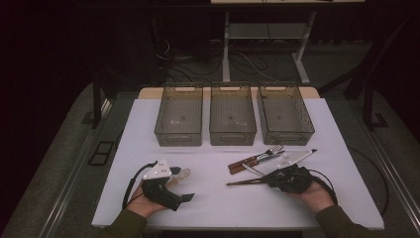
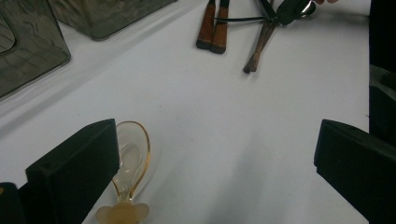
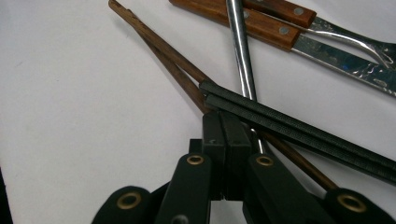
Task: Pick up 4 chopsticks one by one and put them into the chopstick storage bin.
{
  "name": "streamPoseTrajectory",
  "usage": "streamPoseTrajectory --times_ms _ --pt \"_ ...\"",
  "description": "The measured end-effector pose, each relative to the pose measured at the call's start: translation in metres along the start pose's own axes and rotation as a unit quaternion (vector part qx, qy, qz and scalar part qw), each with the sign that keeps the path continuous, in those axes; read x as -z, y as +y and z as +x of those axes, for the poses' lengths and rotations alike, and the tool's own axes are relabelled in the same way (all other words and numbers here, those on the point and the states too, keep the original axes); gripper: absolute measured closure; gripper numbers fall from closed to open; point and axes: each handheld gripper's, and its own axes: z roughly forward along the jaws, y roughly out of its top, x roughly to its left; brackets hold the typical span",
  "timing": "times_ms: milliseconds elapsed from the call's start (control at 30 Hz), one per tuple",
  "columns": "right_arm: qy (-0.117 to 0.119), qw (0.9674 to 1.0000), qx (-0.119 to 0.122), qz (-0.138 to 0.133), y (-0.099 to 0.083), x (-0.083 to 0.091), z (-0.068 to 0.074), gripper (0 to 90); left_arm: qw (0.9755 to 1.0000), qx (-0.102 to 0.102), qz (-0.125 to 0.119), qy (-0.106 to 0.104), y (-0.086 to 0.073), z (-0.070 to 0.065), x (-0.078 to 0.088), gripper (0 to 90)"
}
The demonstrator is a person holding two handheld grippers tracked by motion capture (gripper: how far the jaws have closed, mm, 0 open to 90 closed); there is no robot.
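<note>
My left gripper (image 1: 182,184) (image 2: 215,140) rests on the white table (image 1: 218,198) at the near left, jaws wide open and nothing between them. A translucent amber spoon (image 1: 182,173) (image 2: 130,158) lies just beside its left jaw. My right gripper (image 1: 271,178) (image 3: 226,123) is at the near right, jaws shut together. Its tips sit over a crossed pile: brown wooden chopsticks (image 1: 245,182) (image 2: 259,46) (image 3: 159,46), black chopsticks (image 3: 289,126) and a metal handle (image 3: 240,46). Whether the jaws pinch any of these is hidden.
Three clear empty bins (image 1: 179,115) (image 1: 232,114) (image 1: 285,114) stand in a row along the far side of the table. A wooden-handled fork and knife (image 1: 250,161) (image 2: 212,28) (image 3: 261,23) lie just beyond the chopsticks. Dark floor and table legs lie past the far edge.
</note>
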Motion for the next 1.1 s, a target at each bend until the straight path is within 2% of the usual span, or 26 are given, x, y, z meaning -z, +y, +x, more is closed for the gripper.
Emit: streamPoseTrajectory --times_ms 467,800,1100 --pt "-0.004 0.9999 -0.007 -0.009 0.002 0.002 -0.003 89.7 1.0000 0.000 0.000 0.000 0.000 0.000 0.000 0.0" --pt "-0.006 0.9990 -0.021 -0.038 0.006 0.006 -0.007 89.7 1.0000 0.000 0.001 0.000 0.000 0.000 0.000 0.0" --pt "-0.021 0.9992 -0.021 -0.028 0.011 -0.001 -0.011 89.7 1.0000 0.000 0.001 0.000 0.000 0.000 0.000 0.0"
